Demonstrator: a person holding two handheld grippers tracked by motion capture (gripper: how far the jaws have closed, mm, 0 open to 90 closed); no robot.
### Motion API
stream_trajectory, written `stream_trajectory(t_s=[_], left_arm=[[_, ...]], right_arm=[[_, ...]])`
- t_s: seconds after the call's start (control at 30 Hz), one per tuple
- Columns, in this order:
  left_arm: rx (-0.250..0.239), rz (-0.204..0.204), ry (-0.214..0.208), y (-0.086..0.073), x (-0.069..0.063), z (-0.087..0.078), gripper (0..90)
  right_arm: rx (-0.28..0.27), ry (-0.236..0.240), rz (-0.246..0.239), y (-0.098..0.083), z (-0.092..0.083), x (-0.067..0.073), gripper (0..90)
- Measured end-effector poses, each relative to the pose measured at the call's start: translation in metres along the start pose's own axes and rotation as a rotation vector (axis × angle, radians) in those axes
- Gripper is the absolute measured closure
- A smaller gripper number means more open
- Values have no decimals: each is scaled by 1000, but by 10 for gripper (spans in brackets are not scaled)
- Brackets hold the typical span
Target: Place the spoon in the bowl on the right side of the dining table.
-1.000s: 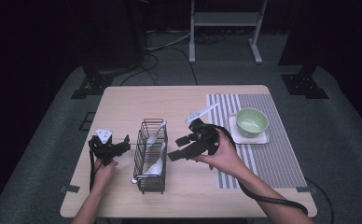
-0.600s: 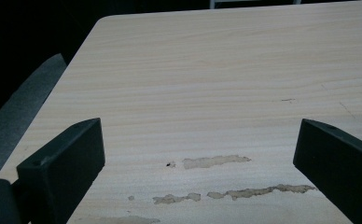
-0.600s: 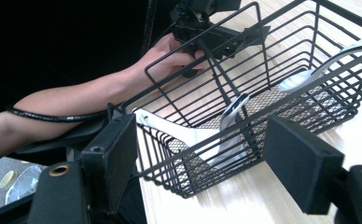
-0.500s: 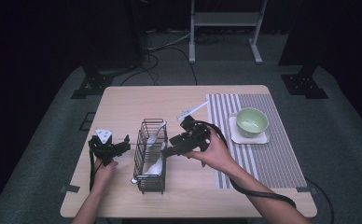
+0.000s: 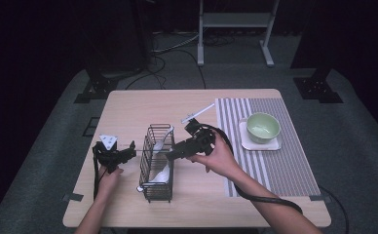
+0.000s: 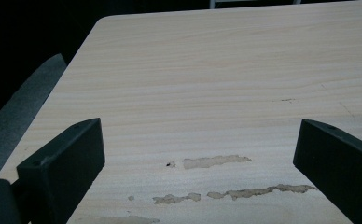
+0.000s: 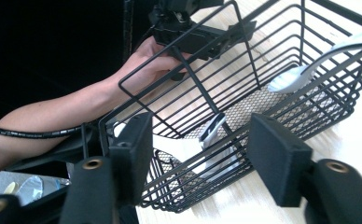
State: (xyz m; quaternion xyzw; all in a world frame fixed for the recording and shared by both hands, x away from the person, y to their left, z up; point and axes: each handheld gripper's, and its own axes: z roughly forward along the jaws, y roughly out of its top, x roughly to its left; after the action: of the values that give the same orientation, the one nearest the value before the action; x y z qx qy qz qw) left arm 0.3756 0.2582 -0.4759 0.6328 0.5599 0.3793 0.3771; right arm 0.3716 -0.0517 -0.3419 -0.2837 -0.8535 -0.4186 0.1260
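High view showed the right gripper (image 5: 173, 153) reaching left over the rim of the black wire basket (image 5: 148, 191) near the table's (image 5: 128, 107) middle. Its jaws had just been closing, yet in the right gripper view they stood apart astride the basket's wall, pressing nothing, with a white spoon (image 7: 216, 128) lying inside between them. Left of the basket, the left gripper (image 5: 123, 154) held its jaws spread over bare wood.

No readable text, label, brand, number or sign appears on anything here.
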Motion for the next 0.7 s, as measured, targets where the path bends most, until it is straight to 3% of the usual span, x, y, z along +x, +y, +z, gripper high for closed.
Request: stream_trajectory(t_s=[0.2, 0.43, 0.7], left_arm=[[1, 0, -1, 0, 0, 0, 9], [1, 1, -2, 0, 0, 0, 9], [0, 0, -2, 0, 0, 0, 10]], right_arm=[[17, -12, 39, 3, 5, 0, 555], [30, -36, 38, 6, 7, 3, 698], [34, -47, 27, 6, 6, 2, 775]])
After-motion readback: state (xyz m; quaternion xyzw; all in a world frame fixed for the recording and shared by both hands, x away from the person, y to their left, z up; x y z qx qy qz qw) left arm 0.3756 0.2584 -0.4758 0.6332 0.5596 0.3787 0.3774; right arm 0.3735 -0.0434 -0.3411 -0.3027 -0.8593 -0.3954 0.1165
